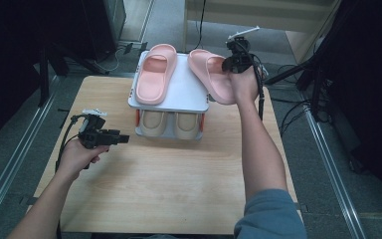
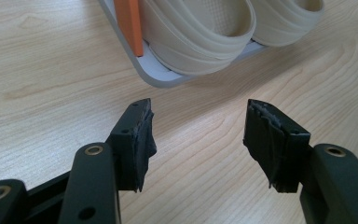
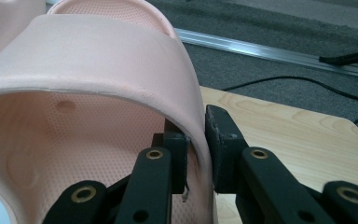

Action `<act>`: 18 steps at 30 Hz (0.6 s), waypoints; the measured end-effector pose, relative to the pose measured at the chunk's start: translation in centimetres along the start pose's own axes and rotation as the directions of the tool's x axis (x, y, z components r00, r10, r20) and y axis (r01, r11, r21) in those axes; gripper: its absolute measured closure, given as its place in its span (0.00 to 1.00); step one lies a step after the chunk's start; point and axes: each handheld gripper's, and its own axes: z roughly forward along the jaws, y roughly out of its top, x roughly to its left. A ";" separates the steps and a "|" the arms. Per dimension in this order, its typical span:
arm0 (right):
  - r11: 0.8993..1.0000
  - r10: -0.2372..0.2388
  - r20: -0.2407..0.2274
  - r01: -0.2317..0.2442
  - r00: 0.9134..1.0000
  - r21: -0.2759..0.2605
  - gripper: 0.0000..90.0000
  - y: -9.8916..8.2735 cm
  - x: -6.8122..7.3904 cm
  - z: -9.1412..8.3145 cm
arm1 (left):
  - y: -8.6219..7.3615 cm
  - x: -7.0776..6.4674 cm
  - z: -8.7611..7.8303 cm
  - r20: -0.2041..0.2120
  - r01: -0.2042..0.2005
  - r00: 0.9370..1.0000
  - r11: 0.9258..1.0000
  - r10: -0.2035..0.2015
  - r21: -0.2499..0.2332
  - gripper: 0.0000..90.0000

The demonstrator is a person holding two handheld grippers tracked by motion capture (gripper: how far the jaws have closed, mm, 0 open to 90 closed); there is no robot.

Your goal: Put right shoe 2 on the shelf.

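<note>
Partly behind the right tongs (image 1: 229, 62), the pink slipper (image 1: 210, 74) is clamped.

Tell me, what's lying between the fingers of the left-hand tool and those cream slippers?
Nothing but bare wooden table. In the left gripper view, the open left gripper points at the cream slippers on the rack's bottom tray.

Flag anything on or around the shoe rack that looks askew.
One pink slipper hangs tilted off the right edge of the rack's top shelf, pinched at its strap by the right gripper; its mate lies flat.
</note>
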 end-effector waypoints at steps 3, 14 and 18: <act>1.000 -0.016 0.030 0.016 0.999 0.009 0.89 0.9 1.0 0.8 | 0.0 0.2 -0.1 0.001 0.011 1.000 1.000 -0.011 -0.009 0.47; 0.999 -0.045 0.077 0.043 0.996 0.022 0.86 2.1 3.1 2.1 | 0.0 0.0 0.0 0.001 -0.016 1.000 1.000 0.016 0.001 0.47; 0.998 -0.052 0.068 0.050 0.996 0.029 0.85 2.1 3.8 2.4 | 0.0 0.1 0.0 0.000 -0.012 1.000 1.000 0.012 0.002 0.47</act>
